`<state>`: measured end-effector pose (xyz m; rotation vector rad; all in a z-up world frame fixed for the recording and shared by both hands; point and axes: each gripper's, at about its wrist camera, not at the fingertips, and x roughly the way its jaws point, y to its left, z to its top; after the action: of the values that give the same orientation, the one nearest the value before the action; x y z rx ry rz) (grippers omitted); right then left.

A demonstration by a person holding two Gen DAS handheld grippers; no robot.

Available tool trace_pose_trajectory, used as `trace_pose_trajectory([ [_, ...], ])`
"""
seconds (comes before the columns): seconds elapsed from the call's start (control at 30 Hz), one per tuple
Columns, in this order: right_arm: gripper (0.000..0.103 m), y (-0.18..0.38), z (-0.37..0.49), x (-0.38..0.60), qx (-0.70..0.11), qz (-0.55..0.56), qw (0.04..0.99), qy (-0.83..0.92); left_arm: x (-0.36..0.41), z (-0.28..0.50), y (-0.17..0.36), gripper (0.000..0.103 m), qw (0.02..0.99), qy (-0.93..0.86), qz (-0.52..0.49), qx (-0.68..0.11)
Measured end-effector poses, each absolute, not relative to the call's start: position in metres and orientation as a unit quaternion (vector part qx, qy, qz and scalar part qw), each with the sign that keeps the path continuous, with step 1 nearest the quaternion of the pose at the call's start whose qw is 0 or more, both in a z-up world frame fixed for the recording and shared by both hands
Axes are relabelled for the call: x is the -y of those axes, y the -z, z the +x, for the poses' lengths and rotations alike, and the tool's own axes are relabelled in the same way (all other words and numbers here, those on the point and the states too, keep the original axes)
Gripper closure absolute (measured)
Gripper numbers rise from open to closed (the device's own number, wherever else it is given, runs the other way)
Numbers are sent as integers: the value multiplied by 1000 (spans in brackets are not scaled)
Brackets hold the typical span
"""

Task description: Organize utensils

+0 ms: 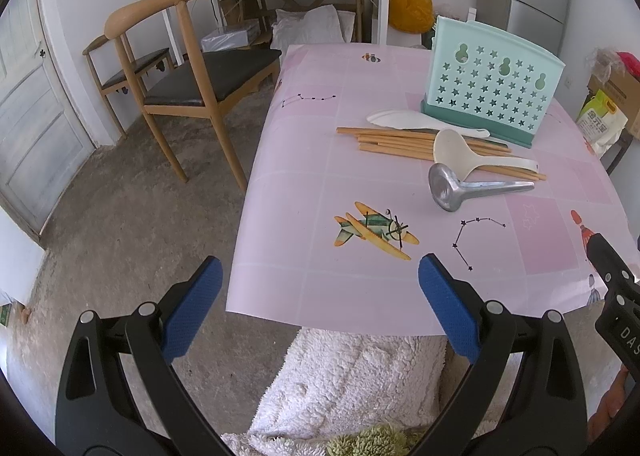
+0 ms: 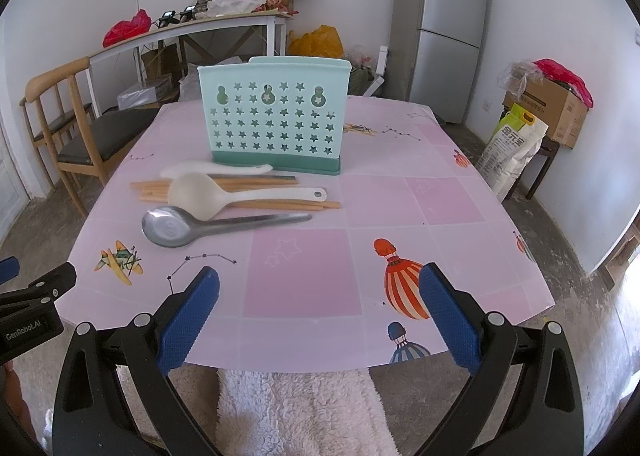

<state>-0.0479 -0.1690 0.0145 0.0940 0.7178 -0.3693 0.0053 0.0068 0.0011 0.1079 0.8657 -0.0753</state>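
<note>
The mint-green utensil holder (image 2: 274, 121) has star cutouts and a darker teal base. At its 7 o'clock lie tan chopsticks (image 2: 256, 197), white spoons (image 2: 224, 193) and a silver ladle (image 2: 188, 228) on a pink tablecloth (image 2: 304, 272) printed with balloons.

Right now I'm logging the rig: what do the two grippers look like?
Both the left gripper and right gripper have black plastic frames with silver rivets and blue textured finger pads. White lettering marks each body: GenRobot.AI on the left one.

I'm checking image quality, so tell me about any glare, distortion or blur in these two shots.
Left wrist: strong fisheye bending, table edge bowed, black vignette corners, ladle glinting. Right wrist: same curvature, fridge leaning, soft daylight, sharp focus.
</note>
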Motion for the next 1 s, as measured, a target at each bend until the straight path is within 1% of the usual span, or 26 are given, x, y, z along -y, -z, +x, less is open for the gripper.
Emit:
trace_pose_trajectory([
  [0.37,6,-13,-46,173,-351,43,917,184,-4,9,2,8,910,59,51,-407],
  [0.57,6,-6,-32,175,-344,19,923,169,-3,19,4,8,909,133,-19,-395],
  [0.63,6,-1,-26,178,-349,24,925,146,-2,28,9,8,900,157,-45,-404],
  [0.73,6,9,-19,184,-359,45,924,127,2,47,17,8,887,177,-58,-422],
  [0.93,6,33,-1,196,-383,63,914,122,9,73,24,9,877,216,-76,-422],
  [0.97,6,36,2,199,-386,68,912,120,12,77,26,9,877,221,-72,-421],
  [1.0,6,38,3,201,-387,71,911,118,16,80,27,17,875,227,-67,-422],
])
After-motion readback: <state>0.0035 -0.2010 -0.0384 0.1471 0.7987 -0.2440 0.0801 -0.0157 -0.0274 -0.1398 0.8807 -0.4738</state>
